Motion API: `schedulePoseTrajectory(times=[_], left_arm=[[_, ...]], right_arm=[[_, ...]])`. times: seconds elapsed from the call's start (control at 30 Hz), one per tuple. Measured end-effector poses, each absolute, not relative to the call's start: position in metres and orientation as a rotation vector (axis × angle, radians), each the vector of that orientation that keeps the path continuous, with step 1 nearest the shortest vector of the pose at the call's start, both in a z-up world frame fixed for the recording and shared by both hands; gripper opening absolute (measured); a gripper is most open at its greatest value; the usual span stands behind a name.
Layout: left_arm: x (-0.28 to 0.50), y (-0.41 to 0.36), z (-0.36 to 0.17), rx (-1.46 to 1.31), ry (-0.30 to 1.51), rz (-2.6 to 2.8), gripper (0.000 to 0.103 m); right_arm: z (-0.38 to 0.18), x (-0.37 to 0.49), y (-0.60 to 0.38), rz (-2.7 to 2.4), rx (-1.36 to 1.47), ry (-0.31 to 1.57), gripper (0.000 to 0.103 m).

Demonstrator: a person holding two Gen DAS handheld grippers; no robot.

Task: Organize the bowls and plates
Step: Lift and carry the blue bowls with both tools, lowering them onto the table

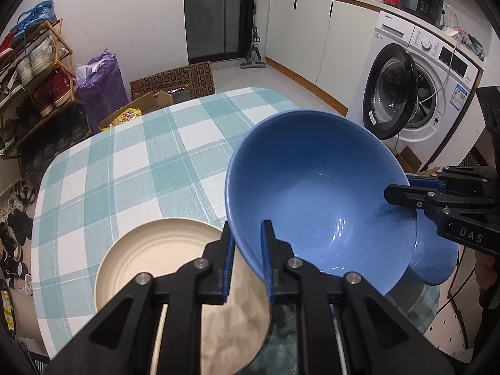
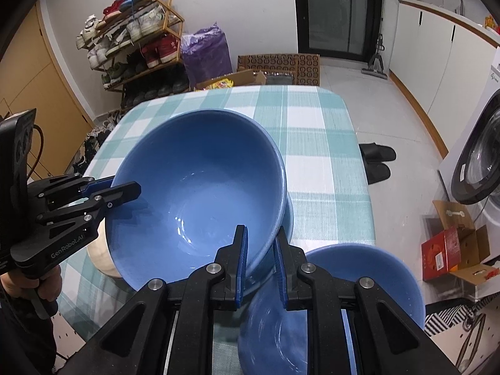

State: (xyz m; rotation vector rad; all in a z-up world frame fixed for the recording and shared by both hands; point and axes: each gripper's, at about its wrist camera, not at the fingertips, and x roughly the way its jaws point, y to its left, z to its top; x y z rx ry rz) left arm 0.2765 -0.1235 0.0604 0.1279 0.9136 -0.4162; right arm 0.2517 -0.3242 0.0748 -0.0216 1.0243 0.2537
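Observation:
A large blue bowl (image 1: 312, 184) (image 2: 200, 187) is held tilted above the checked table. My left gripper (image 1: 247, 259) is shut on its near-left rim. My right gripper (image 2: 261, 262) is shut on its opposite rim and shows in the left wrist view (image 1: 403, 192); the left gripper shows in the right wrist view (image 2: 125, 187). A cream plate (image 1: 175, 265) lies on the table under my left gripper; its edge also shows in the right wrist view (image 2: 100, 256). A second blue bowl (image 2: 359, 290) sits below my right gripper, and shows in the left wrist view (image 1: 434, 259).
The table with a teal checked cloth (image 1: 131, 168) (image 2: 318, 143) stretches ahead. A washing machine (image 1: 422, 93) with its door open stands to the right. A shoe rack (image 2: 134, 37), a purple bag (image 2: 206, 53) and cardboard boxes (image 2: 453, 250) stand on the floor around.

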Motion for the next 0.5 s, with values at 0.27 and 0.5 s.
schedulePoseTrajectory(times=[0.27,0.5], left_arm=[[0.279,-0.126,0.045,0.144,0.943,-0.415,0.015],[0.282,-0.128,0.036,0.158,0.964,-0.415,0.015]], right_arm=[[0.057,0.257,-0.317,0.229,-0.073,1.049,0.017],[0.052,0.258,-0.313,0.211,-0.105,1.058,0.017]])
